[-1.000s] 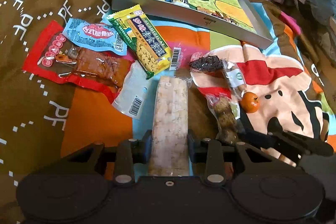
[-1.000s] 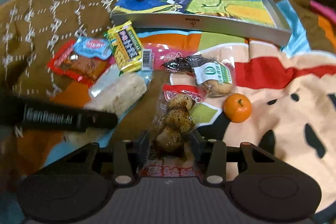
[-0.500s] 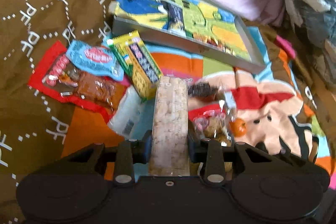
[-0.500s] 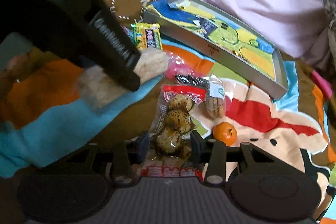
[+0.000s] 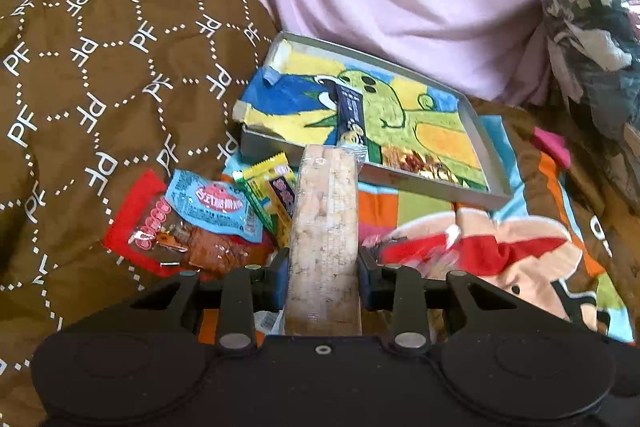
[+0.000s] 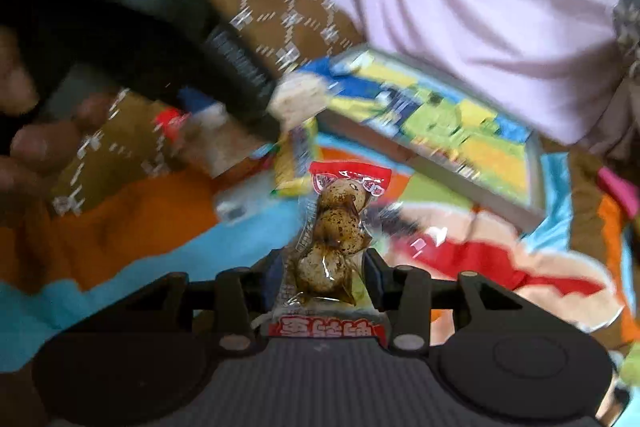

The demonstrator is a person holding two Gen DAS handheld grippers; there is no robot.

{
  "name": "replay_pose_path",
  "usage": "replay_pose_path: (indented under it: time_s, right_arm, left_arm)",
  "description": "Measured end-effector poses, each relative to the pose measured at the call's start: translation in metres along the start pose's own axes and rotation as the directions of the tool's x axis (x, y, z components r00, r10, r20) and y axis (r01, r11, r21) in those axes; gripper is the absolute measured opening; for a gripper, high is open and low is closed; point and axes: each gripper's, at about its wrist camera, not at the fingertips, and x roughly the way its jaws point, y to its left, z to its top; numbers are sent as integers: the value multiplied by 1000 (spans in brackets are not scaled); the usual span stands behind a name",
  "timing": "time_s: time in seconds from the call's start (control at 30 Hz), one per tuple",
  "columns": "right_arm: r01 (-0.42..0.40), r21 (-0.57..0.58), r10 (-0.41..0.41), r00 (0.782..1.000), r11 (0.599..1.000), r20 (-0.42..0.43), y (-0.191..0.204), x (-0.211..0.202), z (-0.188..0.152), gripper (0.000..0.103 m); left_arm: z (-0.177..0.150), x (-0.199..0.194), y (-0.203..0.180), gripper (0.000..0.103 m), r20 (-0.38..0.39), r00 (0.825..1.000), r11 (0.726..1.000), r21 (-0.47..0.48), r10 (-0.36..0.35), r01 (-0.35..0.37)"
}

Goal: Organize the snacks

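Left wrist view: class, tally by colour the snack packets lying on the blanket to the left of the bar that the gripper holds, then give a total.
Red packet: 1
Blue packet: 1
Yellow packet: 1
White or clear packet, mostly hidden: 1
Total: 4
Not counted: the rice bar in the left gripper.

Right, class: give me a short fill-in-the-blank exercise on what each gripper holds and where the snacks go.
1. The left gripper is shut on a pale ____ bar.
2. The right gripper is shut on a clear pack of speckled ____.
3. The metal tray lies in front of a ____ cloth.

Missing words: rice; eggs; pink
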Motion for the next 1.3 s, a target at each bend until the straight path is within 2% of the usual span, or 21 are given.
replay_pose_path:
  time_s: [0.13,0.27,0.4,0.63,0.77,0.93,1.1,1.3]
  right_arm:
    - [56,26,-58,995,998,81,-28,1,16,48]
    - [102,104,-117,981,989,153,-61,13,30,48]
    - [142,177,-180,958,974,223,-97,32,38,48]
    - [144,361,-272,903,921,334,-156,54,34,48]
    - [157,403,-310,884,902,350,-179,72,31,48]
    - [130,442,-305,884,888,354,-194,97,27,48]
    - [108,442,-275,901,890,334,-197,122,20,49]
    - [96,436,-236,930,895,280,-203,144,15,50]
  left_arm:
    - [10,7,-8,35,-11,1000,1000,-24,1,-2]
    - [28,18,-22,35,0,1000,1000,-23,9,-9]
    - [55,36,-38,35,24,1000,998,-61,-11,12]
    - [93,83,-69,35,74,997,996,-84,20,-14]
    - [106,110,-80,35,91,995,996,-90,37,-29]
    - [113,144,-90,35,106,992,996,-70,64,-57]
    - [113,174,-95,35,64,996,997,-57,58,-54]
    - [106,193,-96,35,30,997,996,-42,77,-75]
